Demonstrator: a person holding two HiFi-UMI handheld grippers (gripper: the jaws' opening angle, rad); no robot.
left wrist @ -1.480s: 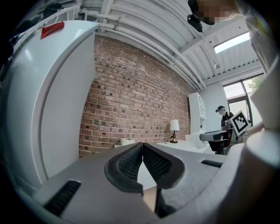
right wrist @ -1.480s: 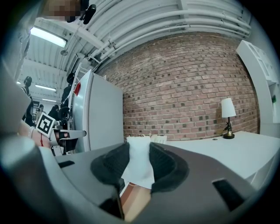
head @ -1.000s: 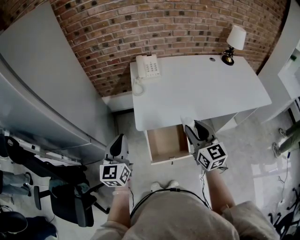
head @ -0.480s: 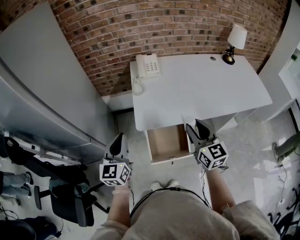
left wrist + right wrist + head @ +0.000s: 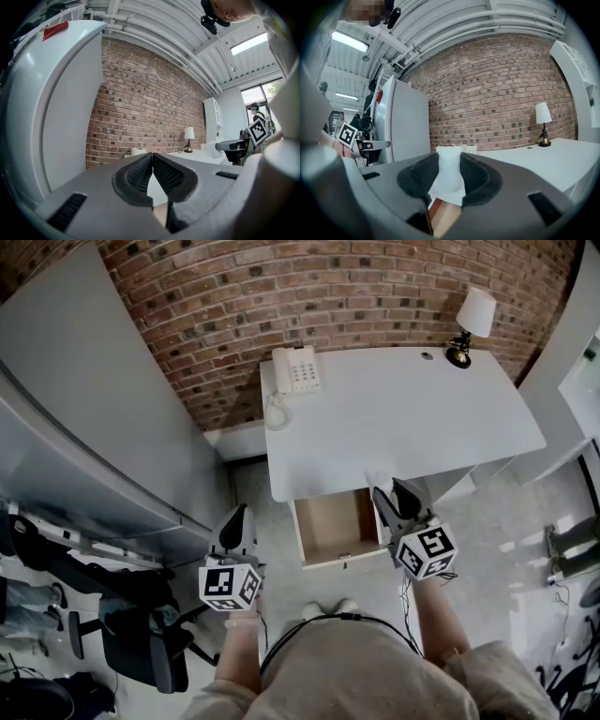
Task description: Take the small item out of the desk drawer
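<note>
Item [image 5: 450,180], white, looks light and soft like folded paper, so crushable. It's clamped in your right gripper [image 5: 450,159], beside the open drawer [image 5: 330,529]. Pinch mid-body, gently. Left gripper [image 5: 153,161] is closed together, empty.

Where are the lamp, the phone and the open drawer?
lamp [image 5: 477,311], head view, on its shade
phone [image 5: 298,371], head view, on its top face
drawer [image 5: 328,524], head view, on its bare bottom
</note>
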